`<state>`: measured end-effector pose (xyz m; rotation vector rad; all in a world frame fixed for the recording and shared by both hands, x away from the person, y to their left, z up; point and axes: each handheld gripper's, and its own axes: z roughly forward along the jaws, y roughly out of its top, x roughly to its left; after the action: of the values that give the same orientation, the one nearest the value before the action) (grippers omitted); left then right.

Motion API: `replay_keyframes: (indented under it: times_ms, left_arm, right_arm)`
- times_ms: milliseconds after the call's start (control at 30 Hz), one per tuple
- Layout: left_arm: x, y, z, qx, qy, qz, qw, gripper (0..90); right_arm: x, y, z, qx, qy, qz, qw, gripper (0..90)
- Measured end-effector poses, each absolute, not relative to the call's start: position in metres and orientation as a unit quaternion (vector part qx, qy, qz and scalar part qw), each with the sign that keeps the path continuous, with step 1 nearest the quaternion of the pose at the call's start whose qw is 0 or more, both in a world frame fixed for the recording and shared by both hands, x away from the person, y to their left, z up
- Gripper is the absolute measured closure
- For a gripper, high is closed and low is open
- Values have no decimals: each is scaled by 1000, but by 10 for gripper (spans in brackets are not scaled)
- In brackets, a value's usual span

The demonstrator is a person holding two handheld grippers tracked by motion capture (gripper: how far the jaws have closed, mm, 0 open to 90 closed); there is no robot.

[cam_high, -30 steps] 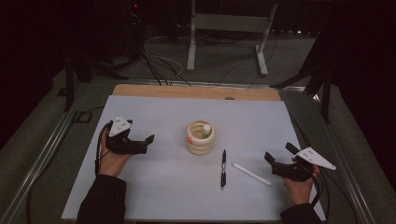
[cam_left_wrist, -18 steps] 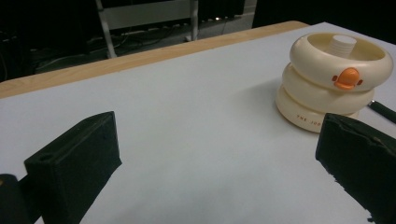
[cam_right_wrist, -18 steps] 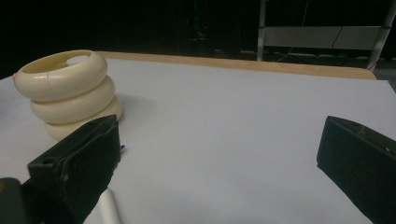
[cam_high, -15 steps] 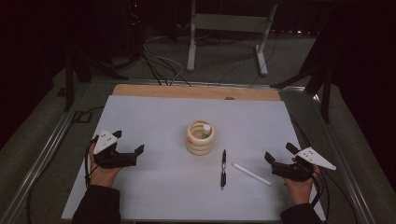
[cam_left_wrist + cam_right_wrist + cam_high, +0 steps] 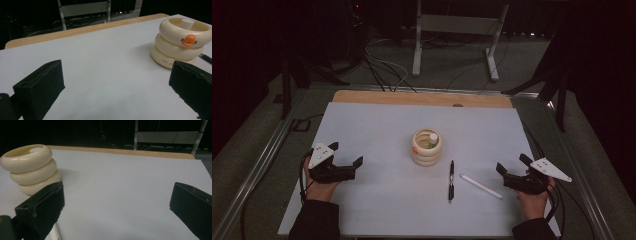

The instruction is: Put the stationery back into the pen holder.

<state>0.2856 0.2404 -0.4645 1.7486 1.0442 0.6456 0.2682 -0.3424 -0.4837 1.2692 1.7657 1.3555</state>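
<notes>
A cream holder (image 5: 427,148) made of three stacked rings stands mid-table, with a white, green-topped item (image 5: 432,138) inside it. Right of the holder lie a black pen (image 5: 451,180) and a white stick (image 5: 481,186). My left gripper (image 5: 347,154) rests open at the left, pointing toward the holder, nothing between its jaws. My right gripper (image 5: 512,164) is open at the right, just beyond the white stick. The left gripper view has the holder (image 5: 181,42) with an orange duck mark ahead of my open left gripper (image 5: 116,95). The right gripper view has the holder (image 5: 30,168) and the stick (image 5: 55,233) beside my open right gripper (image 5: 117,212).
A white sheet (image 5: 377,125) covers the table, with a wooden strip (image 5: 422,98) along the far edge. Beyond it stand a metal frame (image 5: 452,30) and cables on the floor. Metal rails run along both table sides.
My left gripper has drawn back toward the person and slightly left, still open. The right gripper and the objects have not moved.
</notes>
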Motion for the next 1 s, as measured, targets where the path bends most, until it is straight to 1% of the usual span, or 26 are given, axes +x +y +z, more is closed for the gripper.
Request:
replay_keyframes:
  times_ms: [167, 333, 433, 533, 700, 800, 1000]
  left_arm:
    - [286, 241, -464, 716, 428, 265, 484, 1]
    - [285, 243, -464, 712, 433, 265, 485, 1]
    - [285, 242, -463, 713, 431, 265, 485, 2]
    - [285, 242, -464, 717, 429, 264, 482, 1]
    - [284, 241, -464, 717, 428, 266, 482, 1]
    - [284, 241, -465, 724, 424, 269, 474, 1]
    - [283, 241, -464, 723, 423, 271, 474, 1]
  right_arm:
    - [265, -345, -482, 485, 652, 508, 286, 2]
    - [263, -348, -477, 492, 646, 516, 272, 2]
    - [266, -346, -472, 485, 656, 517, 259, 2]
    - [268, -342, -467, 479, 670, 517, 234, 2]
    - [272, -333, -459, 461, 700, 498, 224, 2]
    - [278, -326, -455, 447, 729, 479, 197, 2]
    - [288, -312, -452, 424, 779, 431, 167, 3]
